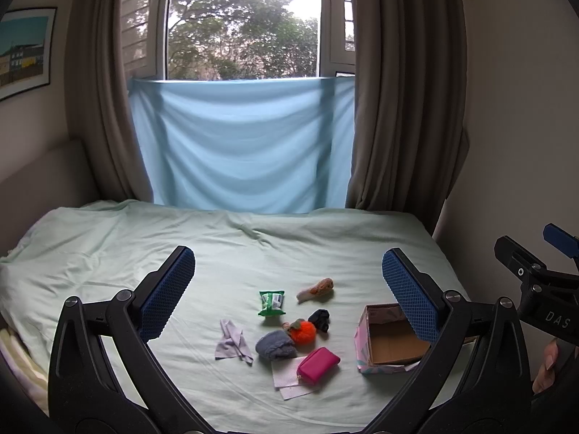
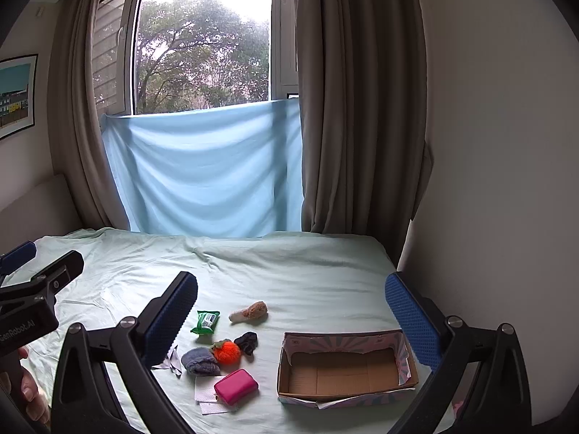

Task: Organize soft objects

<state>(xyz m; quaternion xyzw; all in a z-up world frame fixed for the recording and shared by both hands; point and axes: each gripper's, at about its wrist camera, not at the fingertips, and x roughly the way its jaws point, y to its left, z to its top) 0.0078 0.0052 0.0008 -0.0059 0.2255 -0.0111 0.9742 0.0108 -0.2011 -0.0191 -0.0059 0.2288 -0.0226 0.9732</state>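
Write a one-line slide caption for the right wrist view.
Open right gripper hovers above a bed strewn with soft items beside an empty cardboard box.

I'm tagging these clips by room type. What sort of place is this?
Most likely a bedroom: a bed with a pale green sheet, long curtains framing a window, and a framed picture on the wall.
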